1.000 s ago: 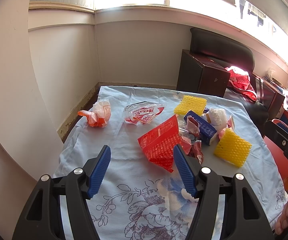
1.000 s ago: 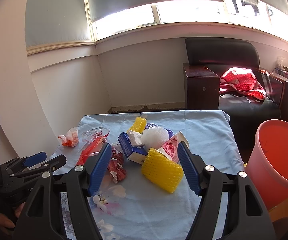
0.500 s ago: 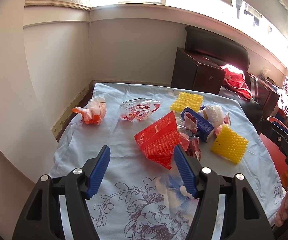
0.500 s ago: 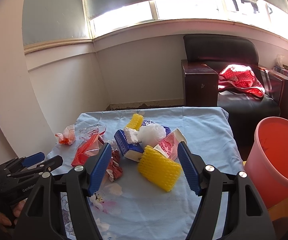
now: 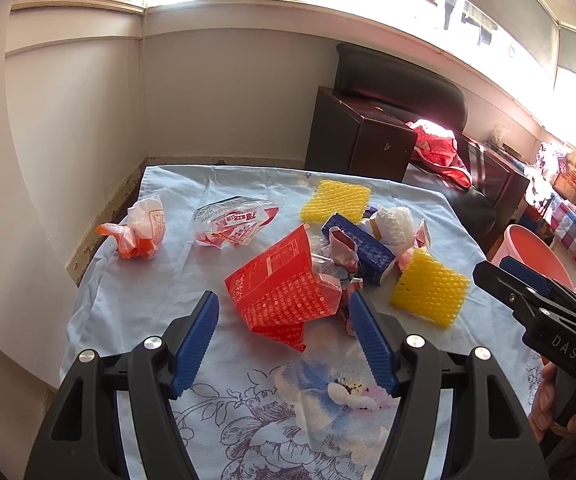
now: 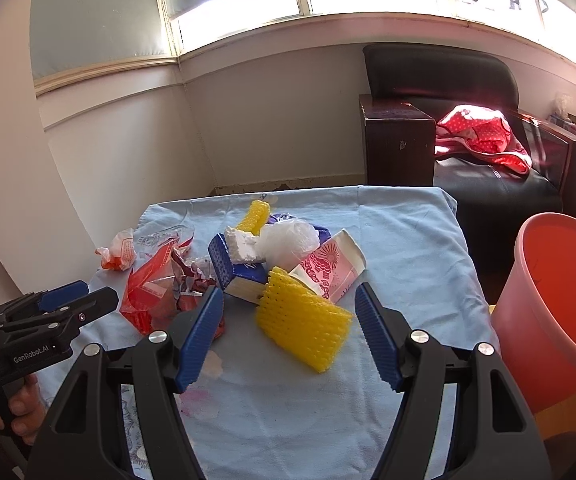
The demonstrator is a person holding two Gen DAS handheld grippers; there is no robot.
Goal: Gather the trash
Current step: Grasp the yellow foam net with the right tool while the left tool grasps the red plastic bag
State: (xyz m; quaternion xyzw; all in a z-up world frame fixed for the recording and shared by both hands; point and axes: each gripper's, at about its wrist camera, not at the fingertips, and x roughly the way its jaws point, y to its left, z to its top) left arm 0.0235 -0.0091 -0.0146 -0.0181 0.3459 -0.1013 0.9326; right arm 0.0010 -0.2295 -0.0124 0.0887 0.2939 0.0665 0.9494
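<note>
Trash lies on a blue cloth-covered table (image 5: 136, 300). My left gripper (image 5: 284, 312) is open and empty, just in front of a red wrapper (image 5: 284, 292). My right gripper (image 6: 289, 312) is open and empty, its fingers either side of a yellow foam net (image 6: 303, 328). Behind it lie a blue box (image 6: 232, 272), a white foam ball (image 6: 288, 240), a pink paper cup (image 6: 331, 268) and a second yellow net (image 5: 335, 200). A clear wrapper (image 5: 236, 220) and an orange-white bag (image 5: 140, 232) lie at the far left. A pink bin (image 6: 555, 304) stands right of the table.
A dark armchair (image 6: 447, 92) with red cloth (image 6: 483, 136) and a brown cabinet (image 5: 359, 140) stand behind the table. Walls close in at left and back. The left gripper shows in the right wrist view (image 6: 72, 300); the right one shows in the left wrist view (image 5: 527, 284).
Both grippers have moved forward a little toward the trash pile. Their jaws have stayed open and nothing has been picked up.
</note>
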